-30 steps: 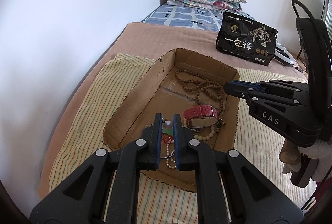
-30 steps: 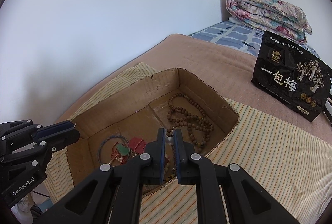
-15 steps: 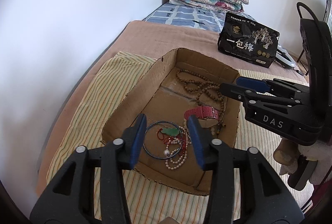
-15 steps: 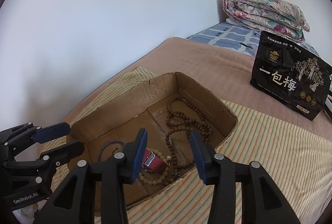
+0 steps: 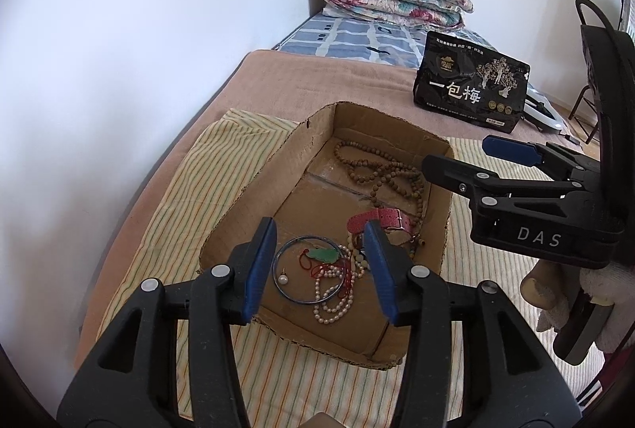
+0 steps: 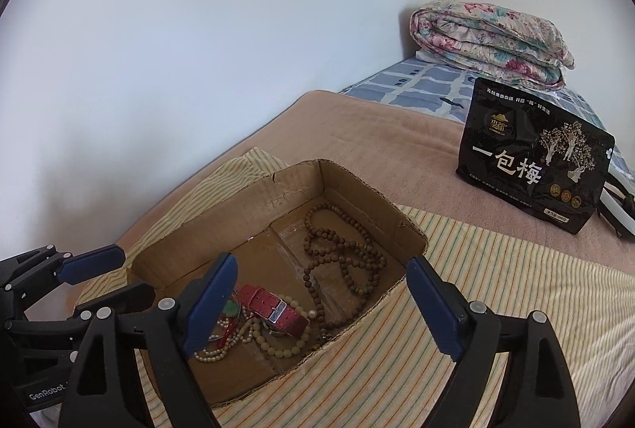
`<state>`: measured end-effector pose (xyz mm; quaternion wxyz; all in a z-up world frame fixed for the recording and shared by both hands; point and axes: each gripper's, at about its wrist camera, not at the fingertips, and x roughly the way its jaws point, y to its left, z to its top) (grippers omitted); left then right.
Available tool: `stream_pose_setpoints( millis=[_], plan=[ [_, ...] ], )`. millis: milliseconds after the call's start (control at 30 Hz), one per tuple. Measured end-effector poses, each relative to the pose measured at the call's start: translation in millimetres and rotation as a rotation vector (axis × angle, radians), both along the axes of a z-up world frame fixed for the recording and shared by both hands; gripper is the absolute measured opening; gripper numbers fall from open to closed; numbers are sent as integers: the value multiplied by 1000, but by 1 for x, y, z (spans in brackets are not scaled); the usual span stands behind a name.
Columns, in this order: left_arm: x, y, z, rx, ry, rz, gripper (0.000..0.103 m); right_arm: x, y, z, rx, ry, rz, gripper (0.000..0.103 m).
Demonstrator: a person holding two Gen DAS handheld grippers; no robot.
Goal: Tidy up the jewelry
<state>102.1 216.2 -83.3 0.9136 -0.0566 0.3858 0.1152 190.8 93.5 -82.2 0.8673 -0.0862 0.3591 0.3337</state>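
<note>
From the left wrist camera, the left gripper (image 5: 319, 265) hangs above the near end of a shallow open brown cardboard box (image 5: 254, 186) that sits on a yellow striped cloth (image 5: 190, 182). Its jaws are opening with nothing pinched between them. Below the gap lie a thin blue wire bangle (image 5: 282, 253), a flat green pendant on a red cord (image 5: 323, 254), a single pearl earring (image 5: 282, 279) and a loose strand of small pale pearls (image 5: 331, 305). Farther in are a pink-red textured watch strap (image 5: 383, 218) and a long coil of brown wooden beads (image 5: 377, 170). The right gripper (image 5: 472, 158) reaches in from the right, over the box's far right corner.

From the right wrist camera, the right gripper (image 6: 321, 305) is spreading wide and holds nothing. The watch strap (image 6: 274, 311) and a string of larger cream beads (image 6: 278, 346) lie between its fingers, the wooden beads (image 6: 341, 257) beyond.

All of it looks light. The strands are limp and will likely drape and snag on each other, so they are best pinched on a bunched section and lifted slowly. The bangle looks stiff and probably slippery: grip across its rim. The strap is the easiest hold, across its width.
</note>
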Motion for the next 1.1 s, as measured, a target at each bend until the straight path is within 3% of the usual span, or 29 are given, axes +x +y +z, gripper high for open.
stream_pose_setpoints(
  millis=[100, 400, 967, 1100],
  plan=[
    [-5, -7, 5, 33, -21, -7, 59, -2, -3, 5, 0, -20, -14, 98],
    [-18, -17, 22, 40, -68, 11, 78, -11, -22, 25, 22, -60, -56, 103],
    [-64, -48, 66, 45, -152, -5, 85, -61, -70, 71, 44, -145, -88, 103],
    [-77, -53, 78, 45, -189, -2, 96, -71, -86, 78, 51, -157, -108, 103]
  ],
)
